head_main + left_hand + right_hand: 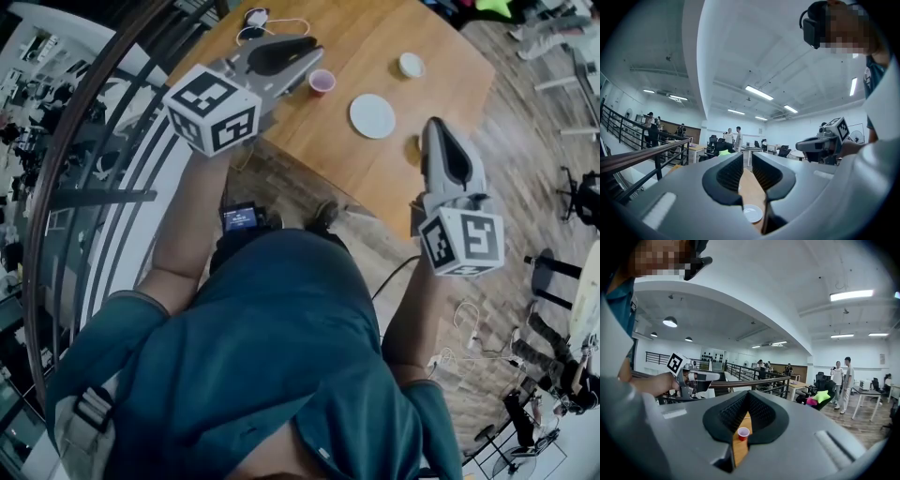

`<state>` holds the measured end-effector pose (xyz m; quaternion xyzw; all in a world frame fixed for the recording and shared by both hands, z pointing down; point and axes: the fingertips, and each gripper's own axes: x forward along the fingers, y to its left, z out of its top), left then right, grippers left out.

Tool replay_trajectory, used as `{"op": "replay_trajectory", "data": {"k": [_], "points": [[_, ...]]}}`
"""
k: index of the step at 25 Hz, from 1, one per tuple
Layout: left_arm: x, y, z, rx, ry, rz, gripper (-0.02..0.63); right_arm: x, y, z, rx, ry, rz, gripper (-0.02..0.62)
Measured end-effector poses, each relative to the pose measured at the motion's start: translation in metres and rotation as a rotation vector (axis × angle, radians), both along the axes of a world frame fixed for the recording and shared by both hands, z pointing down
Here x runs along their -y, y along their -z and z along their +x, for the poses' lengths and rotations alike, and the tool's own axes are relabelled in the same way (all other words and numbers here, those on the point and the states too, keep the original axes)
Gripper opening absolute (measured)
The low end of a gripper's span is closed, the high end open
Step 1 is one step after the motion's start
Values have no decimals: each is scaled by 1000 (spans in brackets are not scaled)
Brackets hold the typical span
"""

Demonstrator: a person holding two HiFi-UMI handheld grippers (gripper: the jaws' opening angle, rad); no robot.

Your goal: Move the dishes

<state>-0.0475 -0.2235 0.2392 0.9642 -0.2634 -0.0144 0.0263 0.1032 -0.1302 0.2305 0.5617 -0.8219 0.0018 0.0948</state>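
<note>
On the wooden table, a white plate lies near the front edge, with a small white bowl behind it and a red cup to its left. My left gripper hovers over the table's left part beside the cup, level, jaws a little apart and empty. Its own view shows that narrow gap, with a white plate below it. My right gripper is at the table's near edge, right of the plate, shut and empty. Its view looks across at the red cup.
A dark metal railing curves along the left, close to the table. White earphones and cable lie at the table's far end. Wood floor with cables and chair legs on the right. People stand far off among desks.
</note>
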Motion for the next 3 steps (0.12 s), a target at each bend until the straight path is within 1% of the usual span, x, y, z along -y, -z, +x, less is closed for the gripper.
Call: {"op": "replay_trajectory", "data": {"k": [3], "points": [[-2, 0, 0, -1, -4, 0, 58, -3, -2, 1, 0, -6, -5, 6]]}}
